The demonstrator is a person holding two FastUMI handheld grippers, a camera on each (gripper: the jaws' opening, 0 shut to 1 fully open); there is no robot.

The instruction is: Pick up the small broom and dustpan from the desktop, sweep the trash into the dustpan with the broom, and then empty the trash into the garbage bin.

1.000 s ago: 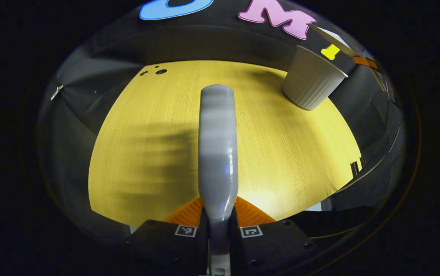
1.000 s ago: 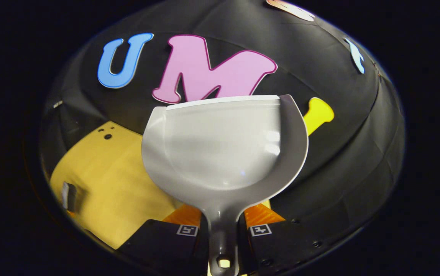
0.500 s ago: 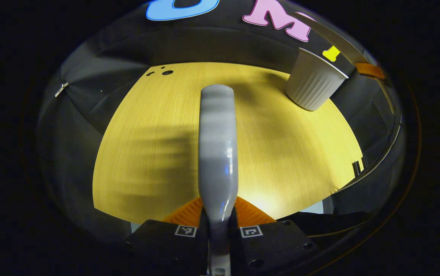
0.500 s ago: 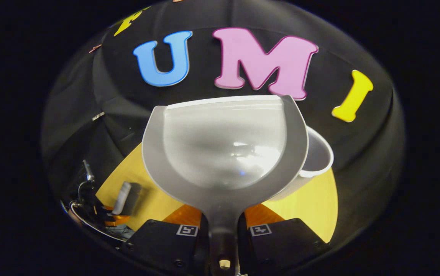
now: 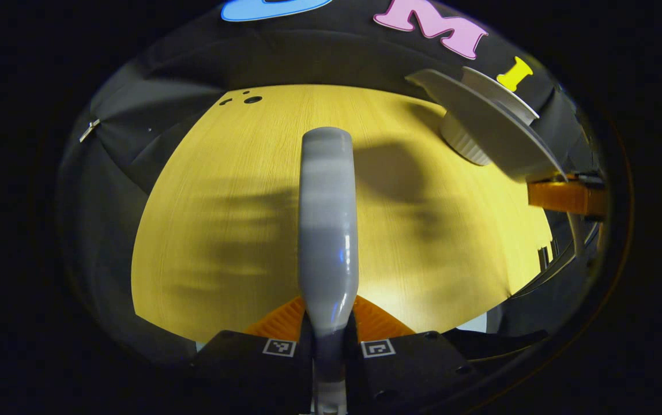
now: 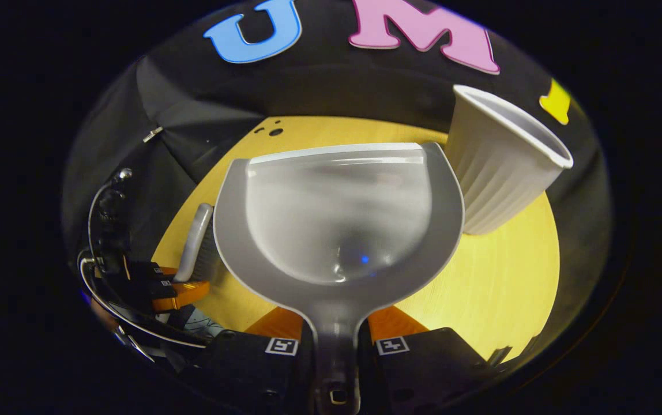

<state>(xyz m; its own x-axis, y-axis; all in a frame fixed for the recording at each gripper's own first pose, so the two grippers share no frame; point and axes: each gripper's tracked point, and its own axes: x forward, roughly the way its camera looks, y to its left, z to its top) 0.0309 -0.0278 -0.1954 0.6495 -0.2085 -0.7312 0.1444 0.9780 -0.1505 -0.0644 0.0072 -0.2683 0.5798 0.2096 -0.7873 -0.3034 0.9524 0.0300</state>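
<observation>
Left gripper view looks down over my yellow wooden desktop (image 5: 239,202), the largest thing here, and I see no trash lying on the stretch of it that shows. Next in size is the white ribbed garbage bin (image 6: 501,167), standing upright at the far right corner of the desktop. The grey dustpan (image 6: 337,219) comes after that: my right gripper (image 6: 335,346) is clamped on its handle, both fingers pressing the stem, with the pan held up off the desktop just beside the bin; in the left gripper view the pan's lip (image 5: 481,124) appears to reach over the bin's rim, though I cannot tell whether they touch. As far as I can see, the pan's bowl looks bare. Smaller again is the broom (image 5: 327,230), whose grey handle runs straight out from my left gripper (image 5: 328,346), which is closed tight around it above the desktop, well apart from the bin. I judge the sweeping finished and the emptying either in hand or just completed; what remains, at most, is tipping out anything that clings to the pan
</observation>
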